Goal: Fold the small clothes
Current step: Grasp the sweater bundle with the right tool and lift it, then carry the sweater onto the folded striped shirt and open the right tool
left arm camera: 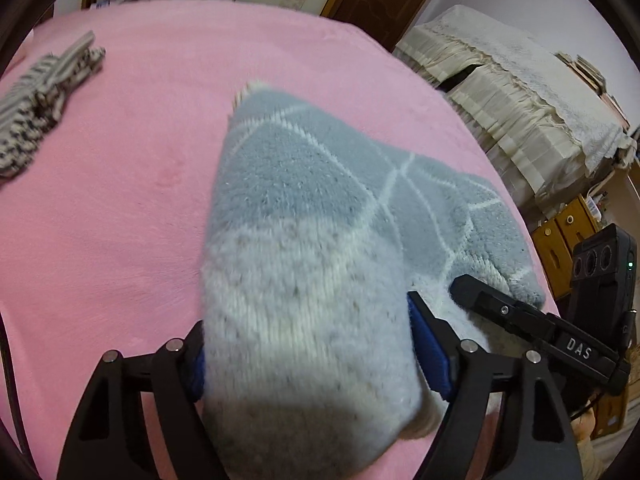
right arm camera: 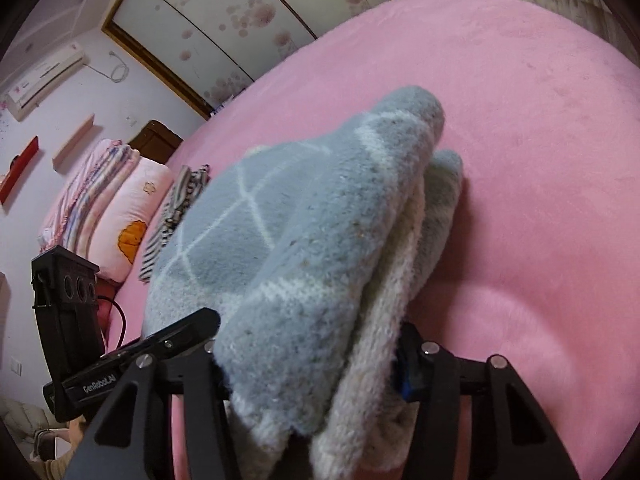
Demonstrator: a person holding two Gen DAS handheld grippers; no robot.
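You are holding a fluffy grey-blue knitted garment with thin white diamond lines (left arm camera: 304, 208) over the pink plush bedspread (left arm camera: 120, 200), and it is lying doubled, its pale cream inner side showing at the near end. Your left gripper (left arm camera: 308, 356) is clamping that near end, with its blue pads pressing the cloth on both sides. Left of the garment, a crumpled black-and-white striped cloth (left arm camera: 36, 100) is lying well apart, near the bedspread's edge. Between them the bedspread is lying flat, giving you room. Your right gripper (right arm camera: 312, 372) is clamping the garment's other near corner, where the layers are stacking thickly. Right of the garment, the bedspread is running out to its rounded edge, beyond which a cream lace-covered cabinet (left arm camera: 520, 92) is standing.
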